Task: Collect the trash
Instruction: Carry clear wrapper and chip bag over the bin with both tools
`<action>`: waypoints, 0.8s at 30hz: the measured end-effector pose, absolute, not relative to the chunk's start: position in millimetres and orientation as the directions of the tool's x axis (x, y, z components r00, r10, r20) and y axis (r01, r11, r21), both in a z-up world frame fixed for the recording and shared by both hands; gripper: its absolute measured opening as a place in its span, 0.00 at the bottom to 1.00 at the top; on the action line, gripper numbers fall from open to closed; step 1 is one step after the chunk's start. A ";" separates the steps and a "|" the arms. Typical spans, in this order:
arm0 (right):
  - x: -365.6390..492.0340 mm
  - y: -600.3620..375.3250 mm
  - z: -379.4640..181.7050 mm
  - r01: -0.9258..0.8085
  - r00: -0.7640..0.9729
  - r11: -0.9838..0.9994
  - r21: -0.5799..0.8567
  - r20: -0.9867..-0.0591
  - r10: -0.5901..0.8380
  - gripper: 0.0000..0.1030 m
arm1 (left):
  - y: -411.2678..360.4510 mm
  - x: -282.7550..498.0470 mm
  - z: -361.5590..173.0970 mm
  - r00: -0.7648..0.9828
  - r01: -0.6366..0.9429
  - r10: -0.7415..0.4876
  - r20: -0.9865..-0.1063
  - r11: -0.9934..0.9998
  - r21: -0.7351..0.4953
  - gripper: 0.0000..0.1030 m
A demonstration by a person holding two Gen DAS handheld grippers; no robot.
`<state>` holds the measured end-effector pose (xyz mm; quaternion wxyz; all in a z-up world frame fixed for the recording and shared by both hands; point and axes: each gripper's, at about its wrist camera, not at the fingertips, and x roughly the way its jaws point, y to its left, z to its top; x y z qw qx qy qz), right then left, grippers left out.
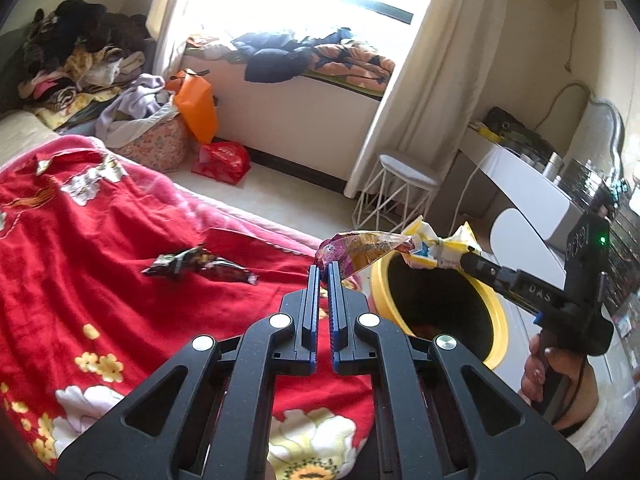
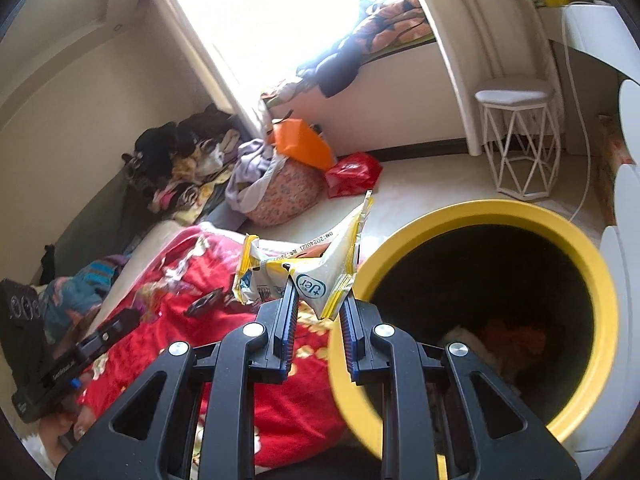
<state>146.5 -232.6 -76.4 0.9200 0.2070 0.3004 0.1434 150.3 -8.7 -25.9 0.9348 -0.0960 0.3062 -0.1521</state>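
My left gripper (image 1: 324, 270) is shut on a crumpled purple and gold snack wrapper (image 1: 360, 250), held over the bed edge beside the yellow-rimmed bin (image 1: 496, 312). My right gripper (image 2: 318, 298) has its jaws partly apart, with a white and yellow wrapper (image 2: 316, 276) between them at the bin's rim (image 2: 600, 280); in the left wrist view the right gripper (image 1: 452, 258) holds that wrapper (image 1: 428, 246) over the bin. A dark wrapper (image 1: 196, 266) lies on the red floral blanket (image 1: 100, 280), also in the right wrist view (image 2: 208, 300).
The bin holds some trash at its bottom (image 2: 508, 340). A white wire stool (image 1: 400, 192) stands on the floor by the curtain. A laundry basket (image 1: 156, 144), orange bag (image 1: 196, 108) and red bag (image 1: 222, 160) sit beyond the bed. A white dresser (image 1: 532, 184) stands at right.
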 end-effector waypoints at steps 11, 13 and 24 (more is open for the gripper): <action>139.9 -269.2 -82.0 -0.039 0.811 0.889 0.457 -0.506 0.295 0.19 | -53.7 151.0 -29.5 0.730 0.312 -0.398 -0.556 0.917 -0.247 0.02; 140.6 -272.9 -82.9 -0.021 0.813 0.890 0.456 -0.510 0.280 0.19 | -61.9 152.1 -31.3 0.721 0.327 -0.405 -0.562 0.914 -0.239 0.02; 137.0 -306.7 -96.6 0.088 0.822 0.883 0.461 -0.534 0.197 0.19 | -110.0 158.4 -47.6 0.670 0.397 -0.430 -0.605 0.896 -0.198 0.02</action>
